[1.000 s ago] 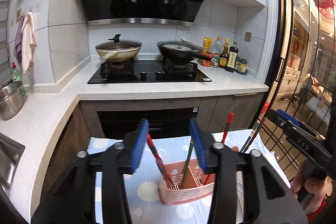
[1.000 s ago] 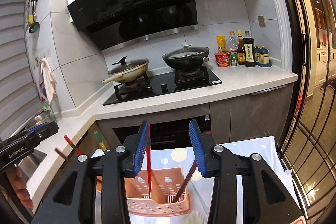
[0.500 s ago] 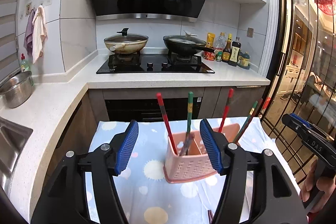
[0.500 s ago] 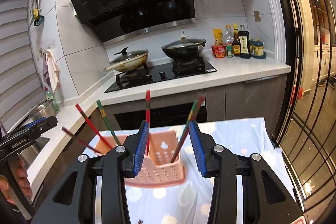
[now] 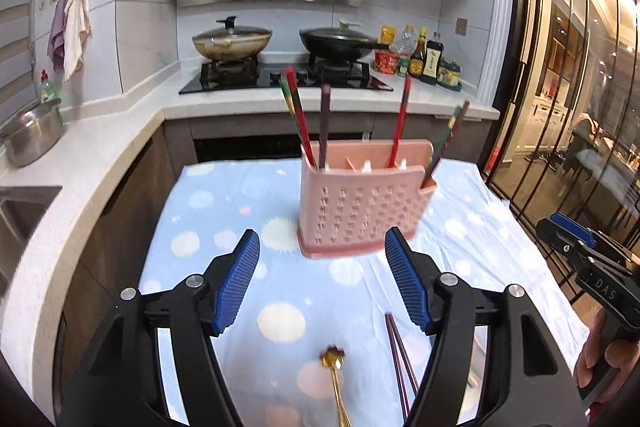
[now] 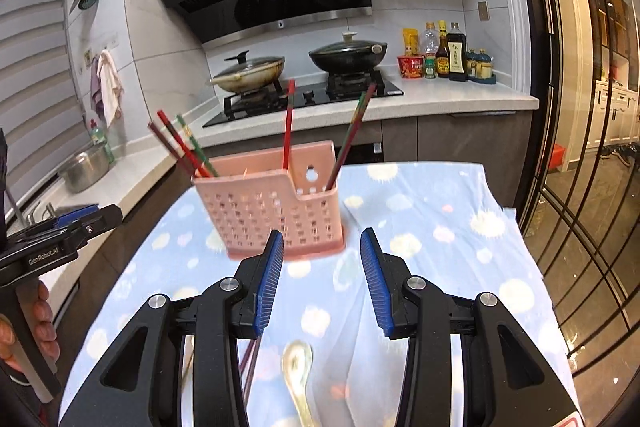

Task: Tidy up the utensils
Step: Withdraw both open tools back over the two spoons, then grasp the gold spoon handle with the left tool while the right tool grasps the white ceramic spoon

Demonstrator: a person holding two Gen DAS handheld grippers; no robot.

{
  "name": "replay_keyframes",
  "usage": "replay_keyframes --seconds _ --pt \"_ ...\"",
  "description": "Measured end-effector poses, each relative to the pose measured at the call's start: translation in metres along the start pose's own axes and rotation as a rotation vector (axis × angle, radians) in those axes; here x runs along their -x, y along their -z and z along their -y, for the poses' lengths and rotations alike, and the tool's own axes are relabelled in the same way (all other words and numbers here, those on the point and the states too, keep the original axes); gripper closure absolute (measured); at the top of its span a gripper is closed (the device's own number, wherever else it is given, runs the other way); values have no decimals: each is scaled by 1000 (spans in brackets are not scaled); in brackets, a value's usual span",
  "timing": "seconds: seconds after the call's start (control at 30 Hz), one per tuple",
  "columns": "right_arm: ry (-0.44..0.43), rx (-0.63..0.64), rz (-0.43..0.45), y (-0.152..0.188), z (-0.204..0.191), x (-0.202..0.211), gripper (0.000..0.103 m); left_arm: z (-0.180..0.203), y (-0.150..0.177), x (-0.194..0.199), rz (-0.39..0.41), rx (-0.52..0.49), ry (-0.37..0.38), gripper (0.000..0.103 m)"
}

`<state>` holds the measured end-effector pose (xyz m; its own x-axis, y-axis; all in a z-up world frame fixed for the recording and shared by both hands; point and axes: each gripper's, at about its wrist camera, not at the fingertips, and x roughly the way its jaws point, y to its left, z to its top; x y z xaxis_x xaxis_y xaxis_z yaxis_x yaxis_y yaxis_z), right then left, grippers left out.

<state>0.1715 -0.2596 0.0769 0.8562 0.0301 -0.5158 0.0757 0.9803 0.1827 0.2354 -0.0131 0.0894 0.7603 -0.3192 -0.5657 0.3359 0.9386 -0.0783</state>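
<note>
The pink perforated utensil caddy (image 5: 362, 209) stood upright on the blue spotted cloth (image 5: 224, 211) covering the table, out beyond both grippers and touched by neither. Several chopsticks stood in it – red, green and dark ones leaning out at the left end (image 6: 180, 143), one red stick (image 6: 288, 125) near the middle, a red-and-green one (image 6: 352, 137) slanting from the right compartment. The left gripper (image 5: 322, 283) hung above the cloth with its blue pads well apart; its jaws had just been opening and nothing lay between them. Below it a gold spoon (image 5: 335, 379) and a pair of dark chopsticks (image 5: 398, 363) lay flat on the cloth. The right gripper (image 6: 322, 281) was held at a moderate gap – empty too, the cloth showing between the pads. Behind the table ran the counter with a hob (image 6: 304, 97), two lidded woks and a row of sauce bottles (image 6: 448, 57).
</note>
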Motion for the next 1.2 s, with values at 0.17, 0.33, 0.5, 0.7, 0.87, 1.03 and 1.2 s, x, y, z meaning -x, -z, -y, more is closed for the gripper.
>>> replay_keyframes --seconds 0.17,0.33,0.5,0.7,0.87,1.03,1.2 --pt "9 17 -39 32 -4 11 64 10 30 2 -49 4 23 41" --pt "5 18 -81 61 -3 17 64 16 64 0 -103 10 29 41" --pt "-8 8 -140 90 -3 13 64 20 95 -1 -160 14 28 41" --pt "-20 15 -216 123 -7 1 65 24 130 -9 -226 8 31 41" --pt "-25 31 -244 137 -14 -7 67 24 149 -16 -270 9 37 41" --pt "-24 36 -264 143 -18 -15 67 22 161 -21 -297 12 34 41" --pt "-21 43 -280 145 -20 -23 67 17 170 -27 -317 21 29 42"
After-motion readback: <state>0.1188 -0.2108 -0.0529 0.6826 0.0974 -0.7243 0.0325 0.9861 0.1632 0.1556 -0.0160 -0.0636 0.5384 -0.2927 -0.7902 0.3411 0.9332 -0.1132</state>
